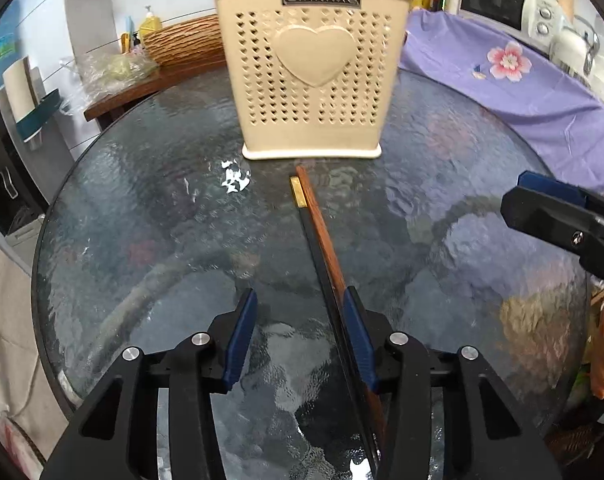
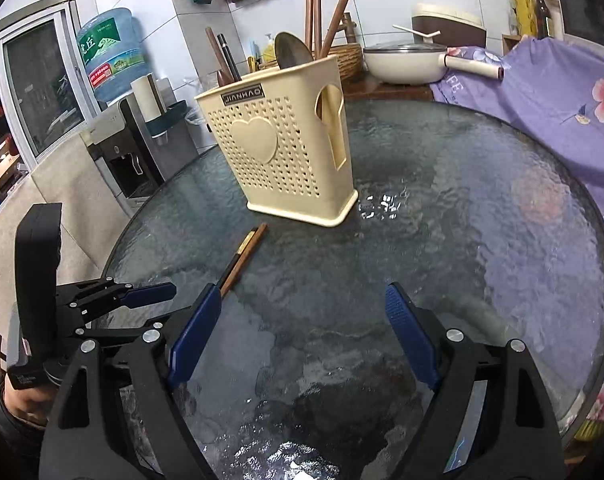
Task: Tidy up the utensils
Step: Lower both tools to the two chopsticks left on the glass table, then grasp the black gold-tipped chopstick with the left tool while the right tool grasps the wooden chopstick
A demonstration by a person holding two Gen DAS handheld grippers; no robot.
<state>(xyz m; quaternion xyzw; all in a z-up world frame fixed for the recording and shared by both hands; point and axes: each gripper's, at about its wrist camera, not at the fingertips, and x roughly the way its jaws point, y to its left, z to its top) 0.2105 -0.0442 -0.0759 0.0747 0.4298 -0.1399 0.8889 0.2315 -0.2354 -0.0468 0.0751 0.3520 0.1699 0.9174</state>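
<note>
Because the two chopsticks (image 1: 317, 220) lie flat on the glass table (image 1: 142, 208) just before the cream utensil holder (image 1: 309, 76), the left gripper (image 1: 300, 300) straddles them with jaws spread, unpinched, while the right gripper (image 2: 302, 292) hovers wide open and empty.

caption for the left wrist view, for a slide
Left gripper, jaws open, straddles two chopsticks lying on the glass table before a cream utensil holder.
</note>
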